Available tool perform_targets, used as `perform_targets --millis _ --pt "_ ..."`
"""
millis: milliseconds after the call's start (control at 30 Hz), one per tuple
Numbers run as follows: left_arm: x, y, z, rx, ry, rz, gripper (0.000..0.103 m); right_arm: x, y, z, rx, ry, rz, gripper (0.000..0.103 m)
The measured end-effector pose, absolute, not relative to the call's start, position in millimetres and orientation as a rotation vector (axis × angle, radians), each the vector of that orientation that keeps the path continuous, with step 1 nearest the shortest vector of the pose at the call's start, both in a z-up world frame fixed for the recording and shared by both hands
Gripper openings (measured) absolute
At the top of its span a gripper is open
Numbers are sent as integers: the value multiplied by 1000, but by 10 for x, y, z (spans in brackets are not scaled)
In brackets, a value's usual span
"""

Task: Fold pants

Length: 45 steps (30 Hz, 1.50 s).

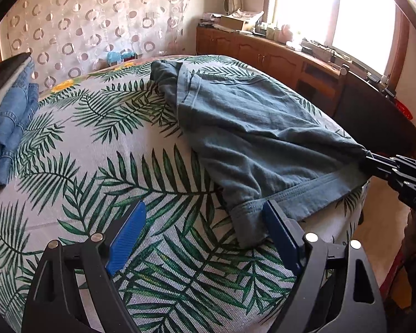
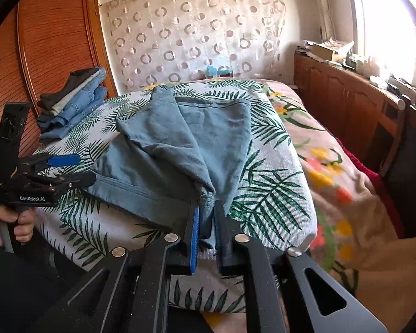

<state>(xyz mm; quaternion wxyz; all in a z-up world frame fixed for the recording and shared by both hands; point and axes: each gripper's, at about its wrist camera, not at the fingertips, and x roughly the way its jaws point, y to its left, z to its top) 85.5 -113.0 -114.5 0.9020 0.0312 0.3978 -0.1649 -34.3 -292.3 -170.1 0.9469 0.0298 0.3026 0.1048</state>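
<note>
Right gripper (image 2: pixel 208 222) pinched a bunched corner of the pants (image 2: pixel 180 144) on the bed (image 2: pixel 277 188), left gripper (image 1: pixel 205 236) gaped empty beside them; folding barely begun.

- We see the pants (image 1: pixel 252 127), a soft, faded blue-grey pair, lying crumpled and partly folded over themselves on the leaf-print bed cover.
- We see their stitched waistband (image 2: pixel 130 191) running along the near edge.
- We see one corner of the fabric bunched up into a tight gather (image 2: pixel 208 202) at the near side.
</note>
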Motion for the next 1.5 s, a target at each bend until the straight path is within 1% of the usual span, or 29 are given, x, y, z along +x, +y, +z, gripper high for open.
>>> perform_targets --millis 33,133,200,267,367,567,967,1500 --pt "851 -1121 -1149 59 823 -343 86 -352 -2911 -1715 59 615 212 15" --pt "849 -1112 -1156 52 824 -347 86 -363 -2929 -1716 58 611 202 26" --pt "845 -1111 -1153 52 821 -347 86 -390 -2951 -1693 63 602 201 30" --pt "824 -1104 -1133 54 806 -344 86 -414 -2973 -1655 67 588 194 35" --pt "779 -1072 -1072 64 775 -332 86 -411 -2997 -1612 69 563 198 38" --pt "736 -885 -913 38 728 -296 86 -275 -2832 -1586 54 546 238 39" --pt "754 -536 -791 0 680 -213 86 287 -2363 -1696 8 574 369 40" --pt "761 -247 -722 -67 618 -127 86 911 -2197 -1533 -61 634 455 40"
